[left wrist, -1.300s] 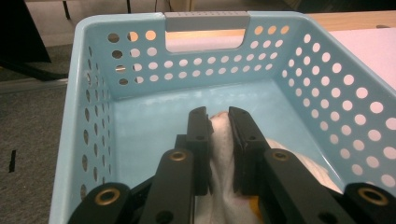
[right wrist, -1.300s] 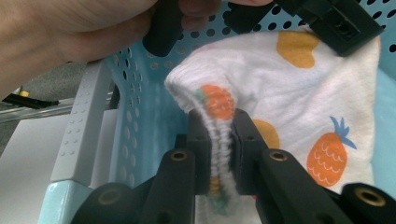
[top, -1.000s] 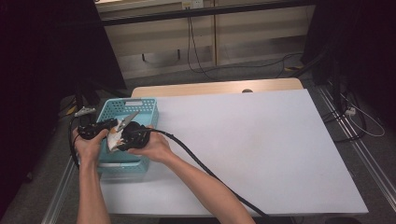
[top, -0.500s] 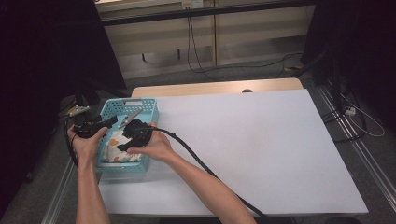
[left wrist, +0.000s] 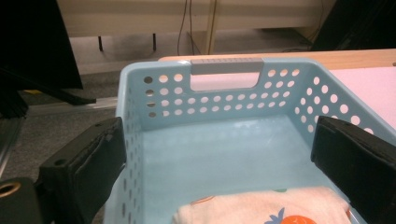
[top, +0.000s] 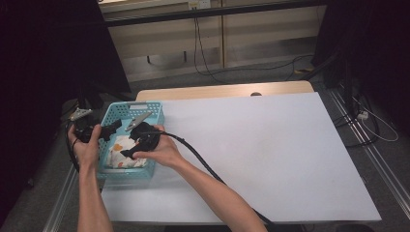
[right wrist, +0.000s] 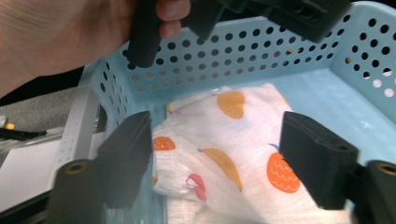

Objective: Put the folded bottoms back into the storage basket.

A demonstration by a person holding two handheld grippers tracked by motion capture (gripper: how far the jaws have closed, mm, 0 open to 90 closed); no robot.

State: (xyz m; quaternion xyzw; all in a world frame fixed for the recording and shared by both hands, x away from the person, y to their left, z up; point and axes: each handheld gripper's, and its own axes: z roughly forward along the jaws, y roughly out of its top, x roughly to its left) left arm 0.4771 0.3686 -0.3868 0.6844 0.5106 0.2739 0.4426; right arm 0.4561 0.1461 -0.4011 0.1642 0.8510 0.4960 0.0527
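Observation:
A folded white cloth (top: 121, 151) printed with orange fruit lies in the near half of a light blue perforated basket (top: 126, 107) at the table's left edge. My left gripper (top: 112, 129) hovers over the basket's left side. It is open, its jaws have just been opening, and nothing is between them (left wrist: 219, 154); the cloth (left wrist: 261, 207) lies below them. My right gripper (top: 130, 149) is over the cloth (right wrist: 219, 135), open, its jaws also just opening (right wrist: 219, 154). They straddle the cloth without pressing it. The left gripper (right wrist: 280, 14) shows above the basket wall (right wrist: 261, 51).
The basket's far half (left wrist: 224, 154) is bare, with a grey handle (left wrist: 227, 65) on its far wall. The white table top (top: 270, 145) stretches right of the basket. A metal rail (top: 60, 203) runs along the table's left side. Cables (top: 203, 53) lie on the floor behind.
Both grippers were close together over the basket with the cloth bunched between them. Now they have drawn apart, their jaws have opened, and the cloth lies flat in the basket.

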